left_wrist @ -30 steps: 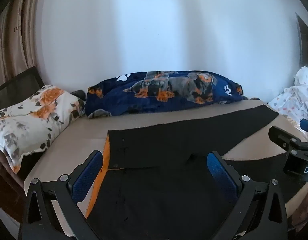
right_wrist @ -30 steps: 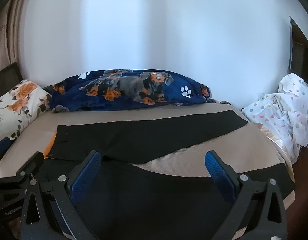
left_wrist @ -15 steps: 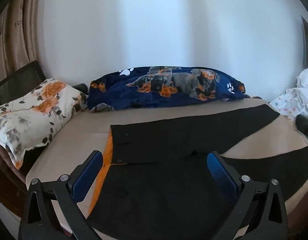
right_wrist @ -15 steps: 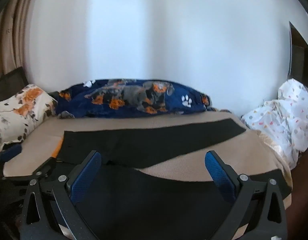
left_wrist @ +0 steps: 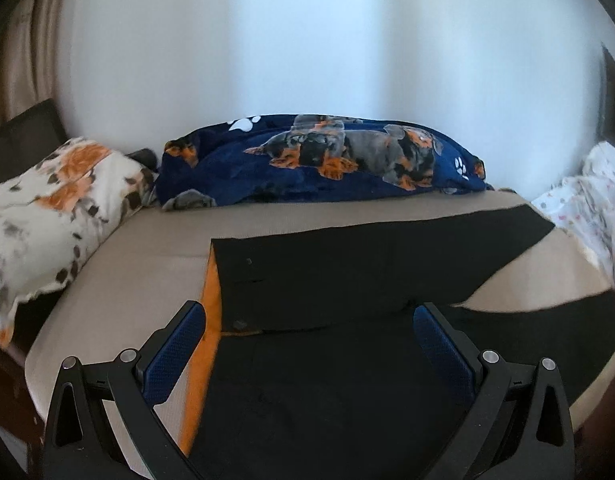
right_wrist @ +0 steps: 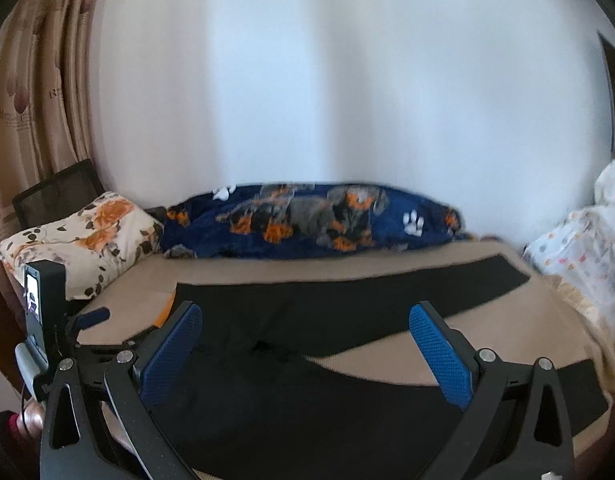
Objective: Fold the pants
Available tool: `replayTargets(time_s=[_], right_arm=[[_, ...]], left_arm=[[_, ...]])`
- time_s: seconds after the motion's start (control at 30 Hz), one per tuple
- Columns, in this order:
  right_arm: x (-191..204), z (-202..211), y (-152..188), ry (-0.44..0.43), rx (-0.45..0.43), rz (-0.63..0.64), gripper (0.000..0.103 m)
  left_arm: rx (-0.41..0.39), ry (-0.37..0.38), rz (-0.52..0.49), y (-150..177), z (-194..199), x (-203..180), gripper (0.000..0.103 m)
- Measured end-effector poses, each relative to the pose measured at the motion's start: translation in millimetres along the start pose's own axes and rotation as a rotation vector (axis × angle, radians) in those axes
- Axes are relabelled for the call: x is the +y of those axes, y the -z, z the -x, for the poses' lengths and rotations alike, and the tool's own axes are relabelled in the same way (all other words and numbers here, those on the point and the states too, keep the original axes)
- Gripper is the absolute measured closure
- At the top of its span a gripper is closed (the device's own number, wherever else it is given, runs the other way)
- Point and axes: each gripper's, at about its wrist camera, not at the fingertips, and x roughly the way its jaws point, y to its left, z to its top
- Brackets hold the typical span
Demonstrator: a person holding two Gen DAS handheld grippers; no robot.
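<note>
The black pants (left_wrist: 347, 280) lie spread flat on the bed (left_wrist: 147, 248), waistband toward the floral pillow (left_wrist: 47, 208) and the two legs splayed apart in a V that opens away from the pillow. The far leg runs just in front of the dog-print blanket (left_wrist: 327, 160); the near leg follows the bed's front edge. An orange strip (left_wrist: 209, 300) shows at the waistband on the pillow side; whether it is lining or a separate cloth cannot be determined.

Left gripper (left_wrist: 307, 332): fingers (left_wrist: 175, 352) spread wide, holding nothing, positioned above the waistband end of the near leg. Right gripper (right_wrist: 307, 340): fingers (right_wrist: 439, 360) likewise spread wide and empty, positioned above the crotch area, further from the pillow. The left unit is visible at the pillow-side edge of the right wrist view.

Assessment: no fold has been made; the step in hand appears to be the approach for the first fold, laying one leg onto the other.

Recommended procedure:
1. Lower each gripper onto the near leg's outer edge, one at the waistband, one well down the leg.
2. Pinch both fabric layers, not the top one only.
3. Lift both points together and carry them toward the blanket.
4. Align the edges with the far leg before releasing.

Caution: uneven lift will likely skew the leg and wrinkle the crotch.
</note>
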Motion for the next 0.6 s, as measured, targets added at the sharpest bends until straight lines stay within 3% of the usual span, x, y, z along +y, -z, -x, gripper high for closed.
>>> replayTargets(time_s=[0.13,0.33,0.43,0.5,0.6], right_arm=[[-4,-32,10,-0.014,0.089,-0.014,0.0],[-5,-73,28,-0.04,0.193,-0.04,0.0],[-6,-91,31,-0.047,0.232,-0.051,0.0],[-5,-103,33,-0.038,0.255,-0.047,0.0],[-6,-119,38,-0.027,0.295,-0.052,0.0]], left_arm=[[0.14,0.09,-0.031,-1,-46,36,0.0],[0.194,0.129,0.058,-25,-116,111,0.001],[0.227,0.185,0.135,-40,-161,147,0.001],[0.265,0.216,0.185,-51,-197,170,0.006],[0.336,0.253,0.196,-56,-242,192,0.027]])
